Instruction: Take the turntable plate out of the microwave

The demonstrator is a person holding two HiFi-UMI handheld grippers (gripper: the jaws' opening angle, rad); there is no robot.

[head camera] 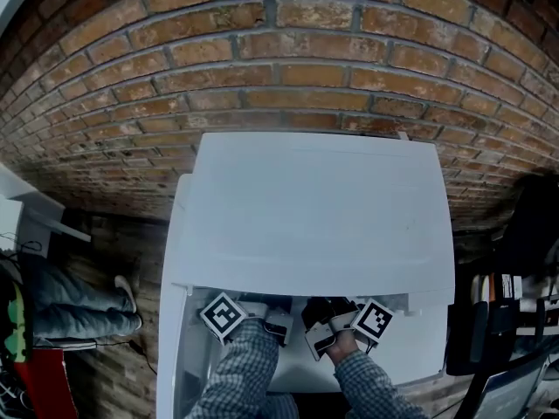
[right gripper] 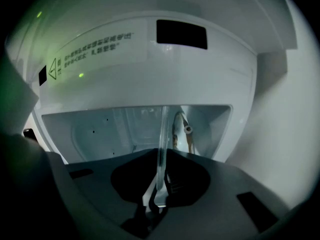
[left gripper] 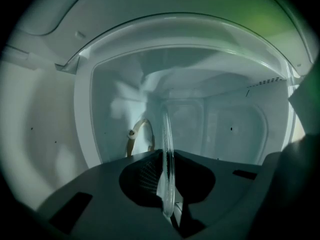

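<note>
The clear glass turntable plate (left gripper: 167,149) runs edge-on between the jaws of my left gripper (left gripper: 168,186), which is shut on its rim inside the white microwave cavity (left gripper: 125,99). My right gripper (right gripper: 159,184) is shut on the same plate (right gripper: 162,134), near the cavity's mouth. In the head view both grippers, left (head camera: 279,325) and right (head camera: 320,339), reach side by side into the front of the white microwave (head camera: 314,208); the plate is hidden there. A beige roller ring (left gripper: 136,134) lies on the cavity floor behind the plate, and it also shows in the right gripper view (right gripper: 186,134).
The microwave's open door (head camera: 177,356) stands at the left of the opening. A brick wall (head camera: 279,68) rises behind. A person's legs in jeans (head camera: 79,299) are at the left, and dark equipment (head camera: 515,321) stands at the right. A warning label (right gripper: 92,46) sits above the cavity.
</note>
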